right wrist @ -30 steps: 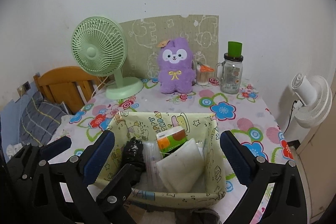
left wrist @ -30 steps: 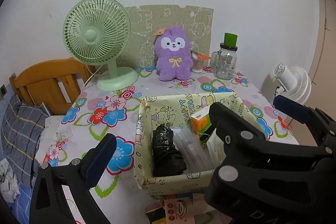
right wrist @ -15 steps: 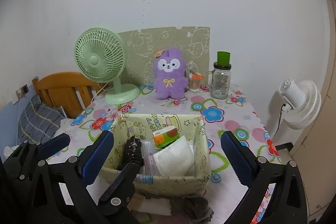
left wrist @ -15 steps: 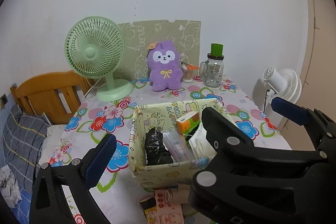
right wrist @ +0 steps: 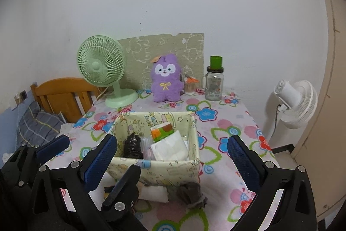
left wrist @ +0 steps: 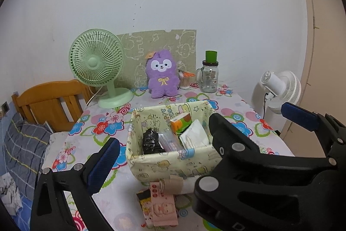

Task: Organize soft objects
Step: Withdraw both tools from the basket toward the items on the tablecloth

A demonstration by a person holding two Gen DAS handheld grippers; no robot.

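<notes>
Left wrist view shows the left gripper (left wrist: 194,129) close up with its two blue-tipped fingers spread wide and nothing between them. Right wrist view shows the right gripper (right wrist: 173,155) spread wide too, holding nothing. Both have pulled back and up since a second ago, so the table (left wrist: 242,120) looks smaller and farther away now. Because of that, some soft things show at the near edge of the table, in front of the box (left wrist: 173,163). On the left lie flat pink baby socks (left wrist: 162,205) in a pack. Next to them is a white folded cloth (right wrist: 153,193). A gray sock (right wrist: 191,194) lies to the right of it. These three touch or nearly touch the front wall of the box. Inside the box sit a black bundle (left wrist: 151,142), a clear packet (left wrist: 169,142), a white pouch (left wrist: 194,135) and an orange and green carton (left wrist: 180,122). Far back stand a green fan (left wrist: 97,64), a purple plush toy (left wrist: 162,77) and a glass jar (left wrist: 209,77) with a green lid. Off the table to the right stands a white fan (left wrist: 281,88).
</notes>
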